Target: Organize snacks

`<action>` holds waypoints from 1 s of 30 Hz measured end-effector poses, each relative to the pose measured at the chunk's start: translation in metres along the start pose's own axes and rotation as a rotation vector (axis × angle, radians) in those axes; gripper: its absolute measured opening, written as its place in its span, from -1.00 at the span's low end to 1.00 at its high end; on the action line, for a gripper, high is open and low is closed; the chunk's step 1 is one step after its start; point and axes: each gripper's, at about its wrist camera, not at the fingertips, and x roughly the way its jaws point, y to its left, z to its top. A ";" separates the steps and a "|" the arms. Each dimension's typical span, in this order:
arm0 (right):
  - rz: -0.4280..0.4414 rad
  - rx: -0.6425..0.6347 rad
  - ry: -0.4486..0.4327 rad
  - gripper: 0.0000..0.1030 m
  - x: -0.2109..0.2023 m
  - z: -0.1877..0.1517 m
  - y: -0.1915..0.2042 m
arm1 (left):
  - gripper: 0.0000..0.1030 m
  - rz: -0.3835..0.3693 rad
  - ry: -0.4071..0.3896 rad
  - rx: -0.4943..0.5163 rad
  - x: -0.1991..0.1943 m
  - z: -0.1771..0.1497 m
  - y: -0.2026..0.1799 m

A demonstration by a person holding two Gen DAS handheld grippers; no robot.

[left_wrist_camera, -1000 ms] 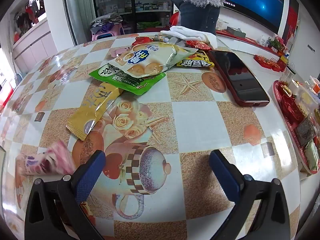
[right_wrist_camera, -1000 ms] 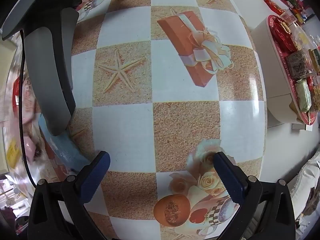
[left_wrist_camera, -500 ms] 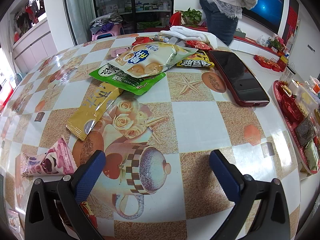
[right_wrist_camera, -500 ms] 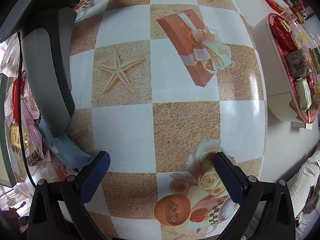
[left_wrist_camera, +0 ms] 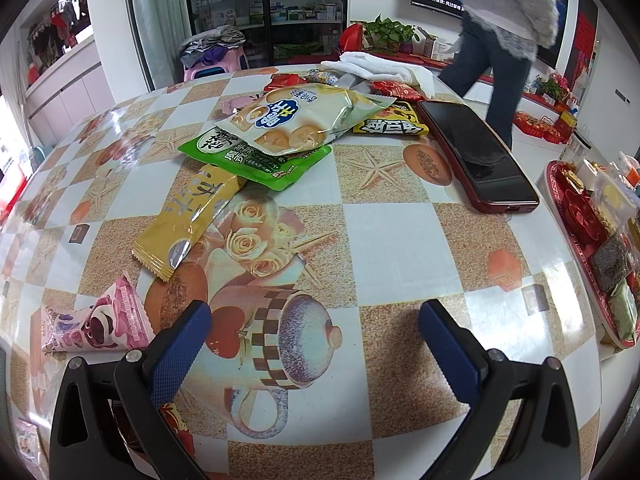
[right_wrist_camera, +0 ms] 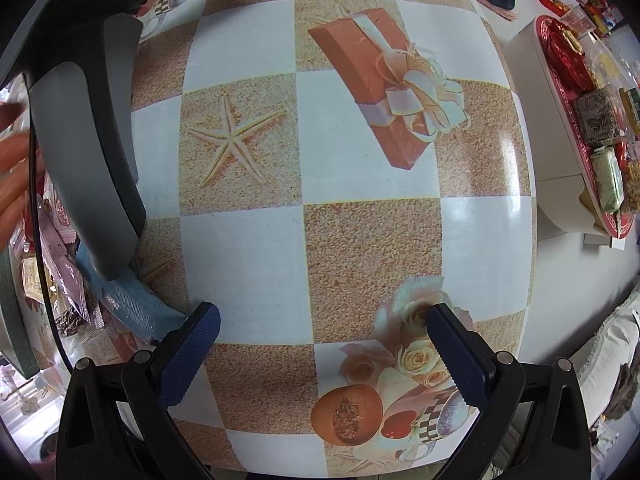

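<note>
From the left wrist camera, the left gripper [left_wrist_camera: 316, 320] hangs wide open over the checkered table [left_wrist_camera: 384, 240], with nothing between its 2 blue fingers [left_wrist_camera: 178, 350]. The snacks lie in a loose heap at the far side: a cream cookie bag [left_wrist_camera: 296, 118] on top of a green packet [left_wrist_camera: 244, 156], and a yellow packet [left_wrist_camera: 188, 216] whose top end is tucked under the green one. A pink packet [left_wrist_camera: 96, 320] sits just beside the left finger, touching nothing. A yellow-and-black packet [left_wrist_camera: 390, 126] is half hidden under the cream bag. A dark phone [left_wrist_camera: 476, 152] lies to the right. A person [left_wrist_camera: 504, 20] stands behind the table, cut off at the top.

From the right wrist camera, the right gripper [right_wrist_camera: 322, 328] is also spread open and empty above bare table squares. At the left edge, a big grey tool [right_wrist_camera: 80, 140] covers a blue packet [right_wrist_camera: 132, 304] and more wrappers I cannot make out. A red tray [right_wrist_camera: 560, 80] of treats is cut off on the right.
</note>
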 end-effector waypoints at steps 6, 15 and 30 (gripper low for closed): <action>0.007 0.003 0.041 1.00 0.003 0.013 0.000 | 1.00 0.000 0.000 0.000 0.000 0.000 0.000; 0.012 0.005 0.064 1.00 0.006 0.021 -0.001 | 1.00 -0.106 0.322 0.099 0.003 0.011 -0.005; 0.011 0.000 -0.027 1.00 -0.003 -0.004 0.001 | 1.00 -0.163 0.373 -0.056 -0.128 -0.003 0.144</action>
